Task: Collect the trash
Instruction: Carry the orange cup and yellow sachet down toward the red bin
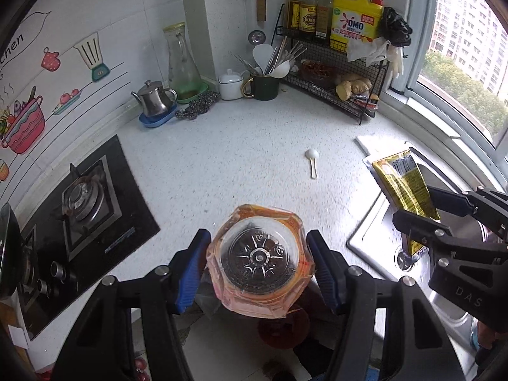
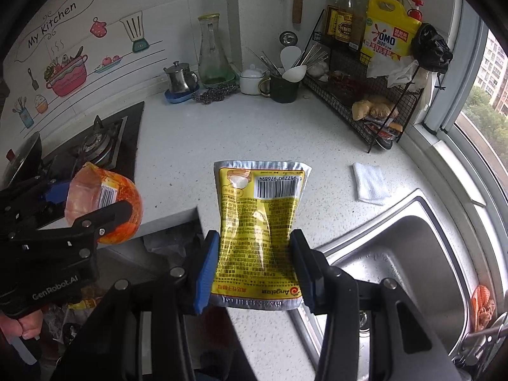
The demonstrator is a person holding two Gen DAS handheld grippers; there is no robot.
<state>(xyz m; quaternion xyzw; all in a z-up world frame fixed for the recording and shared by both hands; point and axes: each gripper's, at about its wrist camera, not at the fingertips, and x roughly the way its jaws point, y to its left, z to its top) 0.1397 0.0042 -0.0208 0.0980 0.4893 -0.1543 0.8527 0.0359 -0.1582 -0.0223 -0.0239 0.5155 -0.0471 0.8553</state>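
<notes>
The left gripper (image 1: 258, 270) is clamped on a clear plastic bottle wrapped in an orange label (image 1: 258, 258), its blue pads (image 1: 192, 273) pressing both sides, the ribbed bottom facing the camera; whether anything is inside cannot be told. It hangs in the air just past the front edge of the white speckled countertop (image 1: 222, 158). In the right wrist view the same bottle (image 2: 104, 203) shows a barcode on its label.

The right gripper (image 2: 254, 266) is closed on a flat yellow and silver foil sachet with a barcode (image 2: 258, 235), pinched at its middle so the sides crease inward, held above the counter edge beside the stainless steel sink (image 2: 412, 254). An orange mesh scrap (image 2: 482, 308) lies at the sink's right rim.

On the counter a small white plastic spoon (image 1: 312, 162) lies alone, and a folded white cloth (image 2: 370, 182) sits near the sink. At the back, a dark green mug (image 1: 265, 87) holds chopsticks and white spoons, a glass carafe (image 1: 182, 60) stands in a green dish, and a steel teapot (image 1: 155, 98) sits in a blue dish. The black wire rack (image 1: 333, 73) carries sauce bottles and a yellow detergent jug (image 1: 355, 19) above, ginger below.
</notes>
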